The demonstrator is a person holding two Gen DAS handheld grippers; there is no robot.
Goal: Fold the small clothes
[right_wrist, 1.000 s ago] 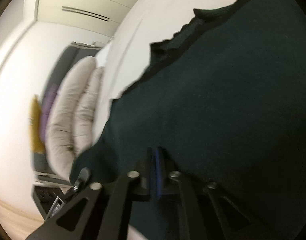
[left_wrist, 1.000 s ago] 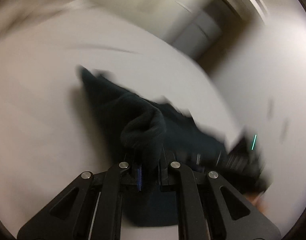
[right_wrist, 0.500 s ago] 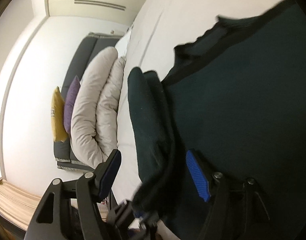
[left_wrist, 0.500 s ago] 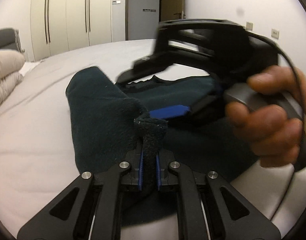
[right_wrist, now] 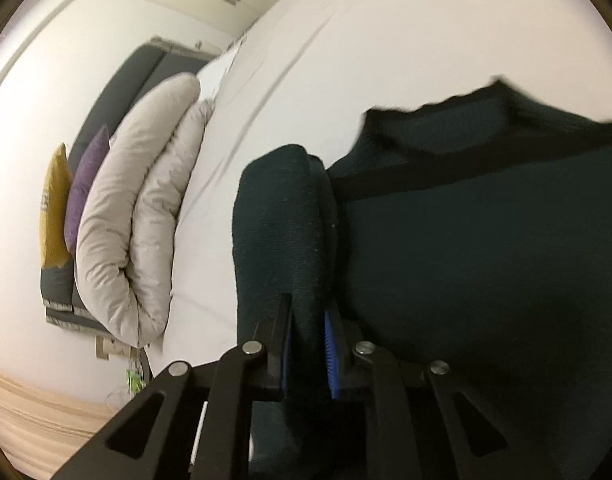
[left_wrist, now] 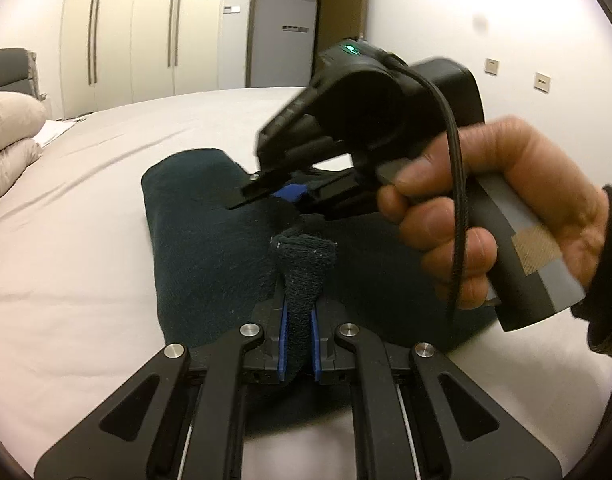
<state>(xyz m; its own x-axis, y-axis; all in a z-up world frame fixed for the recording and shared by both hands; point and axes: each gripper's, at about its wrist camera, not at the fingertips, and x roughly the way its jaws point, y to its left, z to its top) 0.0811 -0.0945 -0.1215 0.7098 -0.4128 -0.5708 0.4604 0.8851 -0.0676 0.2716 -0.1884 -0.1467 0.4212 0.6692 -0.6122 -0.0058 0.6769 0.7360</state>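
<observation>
The black right gripper (left_wrist: 277, 196), which stood wide a moment ago, is now closing its blue ribbed pads on a thick fold of the dark green knitted jumper (left_wrist: 209, 248), and the cloth already sits squeezed between them in the right wrist view (right_wrist: 308, 344). The black left gripper (left_wrist: 297, 336) has stayed tight on a pinched-up tuft of the same jumper. No words or labels can be read anywhere; only a small green light glows on top of the right tool. The jumper is soft and fuzzy, with a darker ribbed band along its edge (right_wrist: 426, 172). It lies in the middle of the smooth white bed sheet (left_wrist: 85, 240), one side rolled over into a fat rounded hump. A bare hand (left_wrist: 486, 208) at 3 o'clock grips the grey handle. A puffy beige folded duvet (right_wrist: 125, 240) sits at 9 o'clock, with a purple cushion (right_wrist: 83, 188) and a yellow cushion (right_wrist: 53, 208) beside it.
</observation>
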